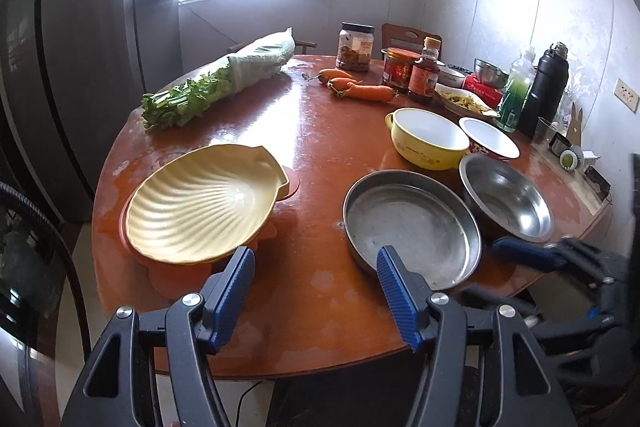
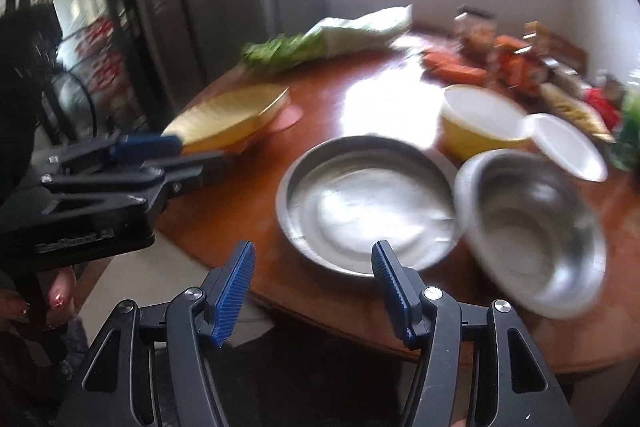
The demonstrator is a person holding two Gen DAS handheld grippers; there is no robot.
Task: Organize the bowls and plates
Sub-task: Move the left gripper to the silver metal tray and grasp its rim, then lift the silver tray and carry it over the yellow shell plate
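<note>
Both tools, left (image 1: 316, 267) and right (image 2: 314, 263), hang spread and empty; a careless reach could knock the steel bowl (image 2: 532, 227) off the worktop (image 1: 320, 155) edge.

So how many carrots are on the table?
2 clearly: carrot one at the far side, carrot two touching it, nearer the jars. A third may hide between them.

Blurred. Right gripper (image 2: 314, 291) at six o'clock, jaws apart and empty, just short of steel plate (image 2: 366, 203) at centre. Steel bowl (image 2: 534, 227) touching it at three. Left gripper (image 2: 160, 151) at nine, beside shell-shaped yellow dish (image 2: 228, 121).
</note>
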